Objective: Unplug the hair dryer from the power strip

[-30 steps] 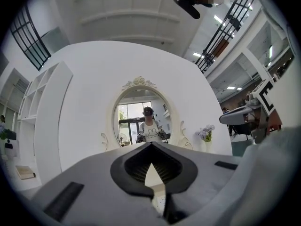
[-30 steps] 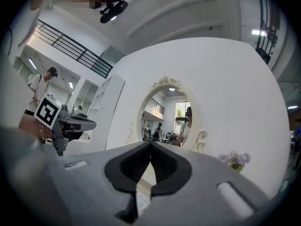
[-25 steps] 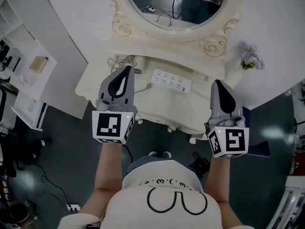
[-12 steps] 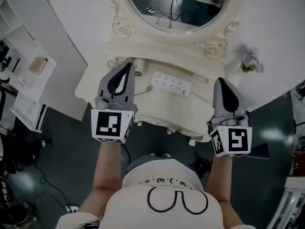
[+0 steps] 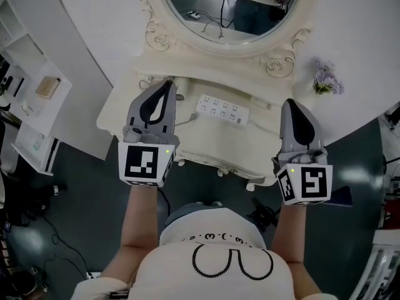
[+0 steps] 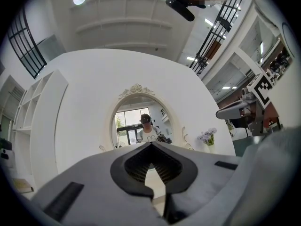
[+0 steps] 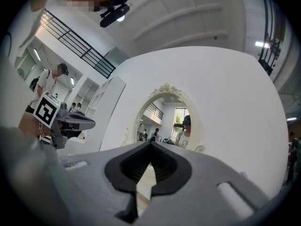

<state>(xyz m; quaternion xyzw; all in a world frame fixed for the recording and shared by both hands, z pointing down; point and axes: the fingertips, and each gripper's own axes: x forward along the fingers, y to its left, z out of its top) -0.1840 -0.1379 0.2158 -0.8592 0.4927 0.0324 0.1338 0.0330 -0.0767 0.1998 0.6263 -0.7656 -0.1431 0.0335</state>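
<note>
Our left gripper (image 5: 166,85) and right gripper (image 5: 290,105) hover over the vanity (image 5: 212,144), jaws closed on nothing. Just beyond, between them, lies the white power strip (image 5: 223,109), which we judge light and apt to slide. We cannot make out the plug, but we would pinch its rigid body while steadying the strip.

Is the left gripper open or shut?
Shut. The left gripper has its jaws touching at the tips, with nothing between them.
</note>
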